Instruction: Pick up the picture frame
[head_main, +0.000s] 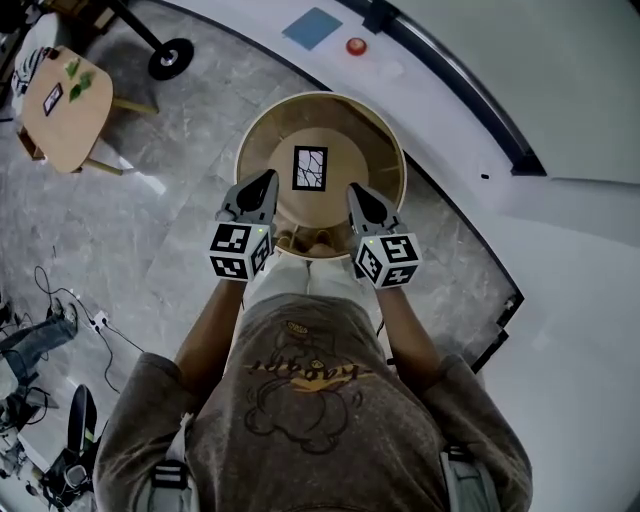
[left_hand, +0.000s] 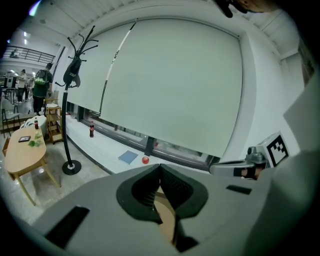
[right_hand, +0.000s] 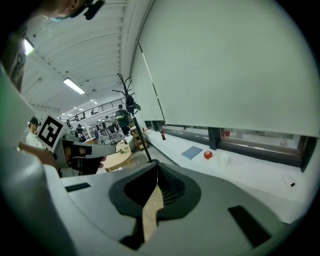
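The picture frame (head_main: 310, 168), small, dark-edged and holding a white picture with black lines, lies flat in the middle of a round wooden table (head_main: 262, 128). My left gripper (head_main: 269, 178) hangs over the table's near left part, just left of the frame, with its jaws shut and nothing between them. To the frame's right my right gripper (head_main: 354, 190) is likewise shut and empty. In the left gripper view the left gripper (left_hand: 160, 168) shows closed jaws with only the tabletop behind them. The right gripper (right_hand: 157, 168) looks the same in its own view. Neither gripper view shows the frame.
A white raised ledge (head_main: 560, 300) curves round the table's far and right sides, with a blue pad (head_main: 311, 27) and a red ball (head_main: 356, 46) on it. A small wooden side table (head_main: 65, 108) and a coat stand base (head_main: 172, 58) are at far left. Cables (head_main: 70, 310) lie on the floor.
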